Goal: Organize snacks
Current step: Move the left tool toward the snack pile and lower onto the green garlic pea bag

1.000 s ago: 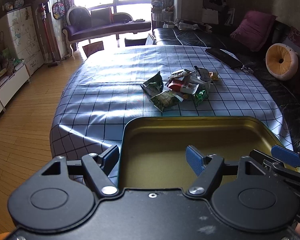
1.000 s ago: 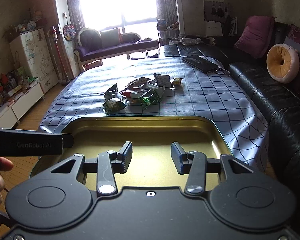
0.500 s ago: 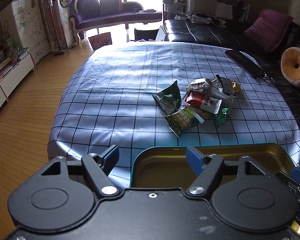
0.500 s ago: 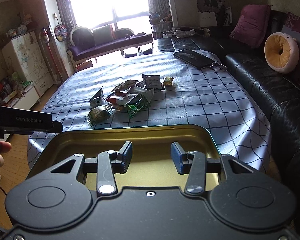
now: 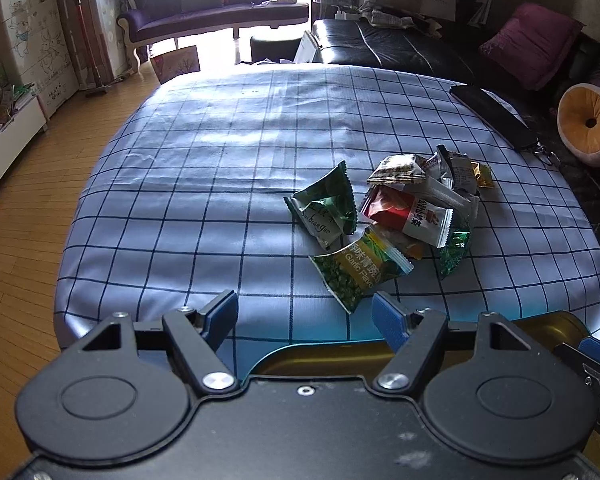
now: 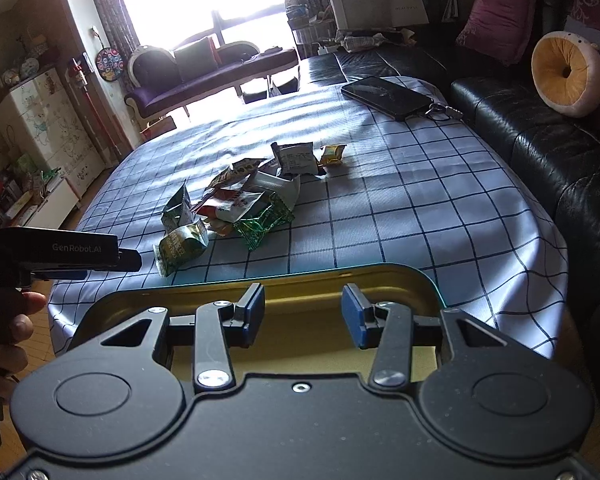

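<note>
Checked tablecloth, snack packets beside phone (both tongs wide, empty).

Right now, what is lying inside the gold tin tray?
The visible gold floor of the tin tray holds no snacks; all packets lie on the tablecloth. The right gripper body covers the tray's near part.

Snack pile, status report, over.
Left gripper and right gripper open, empty. Snack packets heaped on checked tablecloth; gold tin empty. Nothing blocking.
</note>
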Demonstrator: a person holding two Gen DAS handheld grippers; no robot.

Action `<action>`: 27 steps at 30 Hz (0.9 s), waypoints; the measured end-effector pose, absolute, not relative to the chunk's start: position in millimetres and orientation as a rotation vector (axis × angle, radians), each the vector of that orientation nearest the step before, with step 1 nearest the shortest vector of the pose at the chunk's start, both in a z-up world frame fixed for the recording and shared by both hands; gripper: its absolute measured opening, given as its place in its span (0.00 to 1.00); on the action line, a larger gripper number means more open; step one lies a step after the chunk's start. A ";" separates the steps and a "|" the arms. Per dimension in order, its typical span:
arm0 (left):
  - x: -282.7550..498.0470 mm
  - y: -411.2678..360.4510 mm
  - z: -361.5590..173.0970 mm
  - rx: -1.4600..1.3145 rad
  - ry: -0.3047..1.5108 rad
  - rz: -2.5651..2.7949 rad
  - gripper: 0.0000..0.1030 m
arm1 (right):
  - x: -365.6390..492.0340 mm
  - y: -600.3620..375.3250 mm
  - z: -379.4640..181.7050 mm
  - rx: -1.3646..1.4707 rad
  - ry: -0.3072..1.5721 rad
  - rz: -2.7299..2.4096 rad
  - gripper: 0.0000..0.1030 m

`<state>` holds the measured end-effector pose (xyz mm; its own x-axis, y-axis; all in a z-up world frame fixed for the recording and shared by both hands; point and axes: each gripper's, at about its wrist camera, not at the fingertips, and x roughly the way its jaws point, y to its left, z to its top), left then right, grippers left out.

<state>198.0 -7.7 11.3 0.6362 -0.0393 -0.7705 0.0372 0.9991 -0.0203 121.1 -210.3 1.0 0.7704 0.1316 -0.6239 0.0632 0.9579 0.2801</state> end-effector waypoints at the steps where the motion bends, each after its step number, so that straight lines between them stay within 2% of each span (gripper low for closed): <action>1: 199.3 -10.1 10.5 0.008 0.870 -0.055 0.74 | 124.3 -211.6 0.5 0.299 0.694 0.039 0.51; 14: 232.8 -21.4 -14.0 0.067 0.852 -0.152 0.74 | 156.2 -209.4 -0.9 0.276 0.643 0.039 0.51; 19: 249.3 -18.8 -32.0 0.058 0.930 -0.175 0.75 | 167.5 -205.4 -1.3 0.258 0.647 0.045 0.51; 27: 254.5 -20.4 -41.0 0.104 0.923 -0.198 0.83 | 188.1 -199.7 -6.3 0.236 0.689 0.067 0.51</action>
